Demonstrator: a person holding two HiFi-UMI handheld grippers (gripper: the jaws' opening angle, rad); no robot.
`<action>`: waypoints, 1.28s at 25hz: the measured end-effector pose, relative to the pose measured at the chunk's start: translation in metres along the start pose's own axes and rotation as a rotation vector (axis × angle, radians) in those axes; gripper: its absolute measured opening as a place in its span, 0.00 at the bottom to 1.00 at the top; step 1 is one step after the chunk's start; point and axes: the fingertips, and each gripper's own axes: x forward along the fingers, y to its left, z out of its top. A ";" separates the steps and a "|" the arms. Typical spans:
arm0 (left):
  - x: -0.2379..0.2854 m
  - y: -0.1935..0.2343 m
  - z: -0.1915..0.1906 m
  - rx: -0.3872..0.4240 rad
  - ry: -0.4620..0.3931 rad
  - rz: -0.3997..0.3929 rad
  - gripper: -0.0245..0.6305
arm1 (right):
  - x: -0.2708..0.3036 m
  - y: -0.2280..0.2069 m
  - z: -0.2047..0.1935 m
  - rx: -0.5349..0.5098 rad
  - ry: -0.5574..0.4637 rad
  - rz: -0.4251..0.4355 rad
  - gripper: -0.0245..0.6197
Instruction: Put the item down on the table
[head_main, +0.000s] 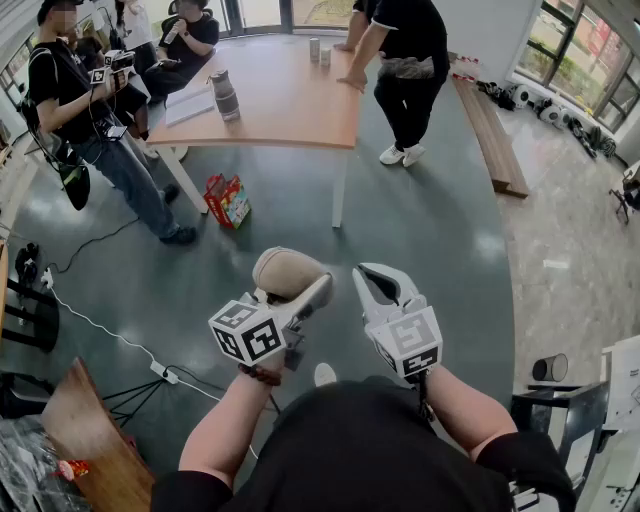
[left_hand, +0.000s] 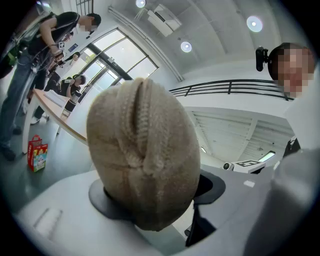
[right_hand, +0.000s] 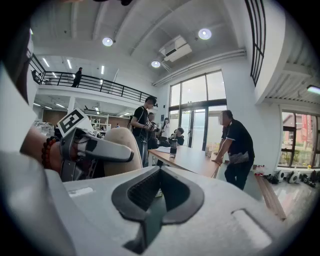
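Observation:
A beige knitted item (head_main: 285, 270), rounded like a stuffed cap, is held in the air over the grey floor. My left gripper (head_main: 298, 290) is shut on it, jaws standing wide around its bulk. The left gripper view is mostly filled by the knitted item (left_hand: 142, 160), seated between the dark pads of the left gripper (left_hand: 155, 196). My right gripper (head_main: 375, 285) hovers just to its right, shut and empty, as the right gripper (right_hand: 157, 196) also shows in its own view. The wooden table (head_main: 290, 100) stands well ahead, also seen as the table (right_hand: 192, 159).
Several people stand or sit around the table. A grey bottle (head_main: 225, 95) and papers lie on it. A red bag (head_main: 228, 200) sits on the floor by a table leg. A long bench (head_main: 490, 130) runs at the right; a cable (head_main: 100, 330) crosses the floor left.

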 end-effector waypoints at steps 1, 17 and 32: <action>0.001 0.003 0.002 0.000 -0.001 -0.001 0.54 | 0.003 0.000 0.001 -0.001 0.000 0.000 0.02; 0.034 0.039 0.020 -0.012 0.008 0.007 0.54 | 0.045 -0.033 0.004 0.001 0.000 -0.006 0.02; 0.117 0.087 0.049 -0.018 0.012 0.058 0.54 | 0.108 -0.114 0.007 0.021 -0.014 0.044 0.02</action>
